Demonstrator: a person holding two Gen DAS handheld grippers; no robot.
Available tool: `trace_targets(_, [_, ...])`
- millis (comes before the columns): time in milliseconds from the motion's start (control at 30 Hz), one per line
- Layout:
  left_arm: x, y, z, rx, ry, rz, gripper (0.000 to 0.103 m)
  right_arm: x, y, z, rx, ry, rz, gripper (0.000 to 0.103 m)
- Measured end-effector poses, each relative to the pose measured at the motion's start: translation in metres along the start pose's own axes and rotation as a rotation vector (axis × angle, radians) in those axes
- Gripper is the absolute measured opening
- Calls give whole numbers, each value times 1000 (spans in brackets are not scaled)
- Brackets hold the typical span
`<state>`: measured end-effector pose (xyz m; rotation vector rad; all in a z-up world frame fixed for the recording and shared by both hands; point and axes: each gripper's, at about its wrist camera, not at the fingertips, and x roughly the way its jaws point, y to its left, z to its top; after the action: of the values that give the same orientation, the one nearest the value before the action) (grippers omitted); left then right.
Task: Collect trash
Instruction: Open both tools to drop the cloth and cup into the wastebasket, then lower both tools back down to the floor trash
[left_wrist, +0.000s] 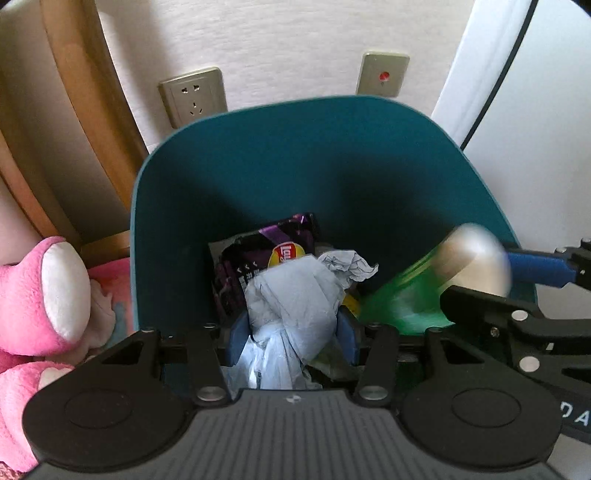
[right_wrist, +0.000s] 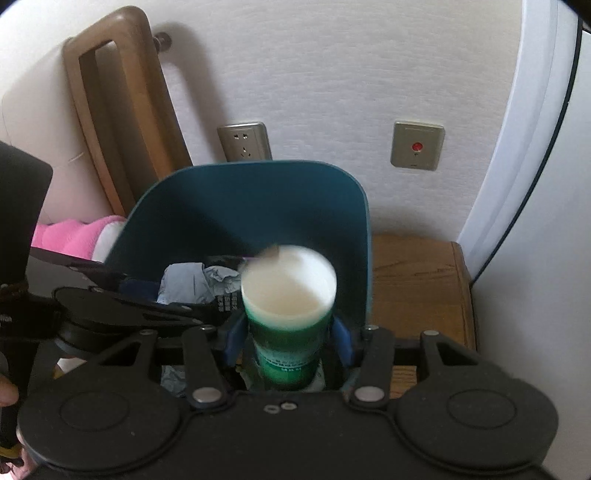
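Note:
A teal trash bin (left_wrist: 303, 155) stands against the wall; it also shows in the right wrist view (right_wrist: 229, 206). Inside lie a purple chip bag (left_wrist: 258, 251) and crumpled paper (left_wrist: 351, 264). My left gripper (left_wrist: 291, 334) is shut on a light blue wad of tissue or plastic (left_wrist: 291, 302) over the bin. My right gripper (right_wrist: 288, 339) is shut on a green paper cup with a white inside (right_wrist: 288, 295), held over the bin's right side. The cup appears blurred in the left wrist view (left_wrist: 424, 288).
A pink plush toy (left_wrist: 44, 306) sits left of the bin. A wooden chair (right_wrist: 118, 110) leans at the wall. A wooden stand (right_wrist: 417, 284) is right of the bin. A socket (left_wrist: 194, 98) and a switch plate (left_wrist: 384, 75) are on the wall.

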<state>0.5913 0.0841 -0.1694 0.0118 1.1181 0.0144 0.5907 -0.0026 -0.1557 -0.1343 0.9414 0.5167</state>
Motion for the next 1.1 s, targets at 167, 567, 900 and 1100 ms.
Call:
trace_targets(167, [-6, -4, -4, -2, 3, -29, 62, -10, 2, -5, 5, -5, -7, 52])
trace_targets(567, [-70, -11, -24, 25, -111, -52, 64, -60, 10, -16, 1, -59, 3, 57])
trace_targets(900, [-144, -16, -60, 60, -204, -81, 64, -125, 23, -42, 16, -117, 26, 61])
trace_targets(1100, [-168, -16, -83, 61, -199, -123, 71, -156, 24, -65, 61, -142, 16, 65])
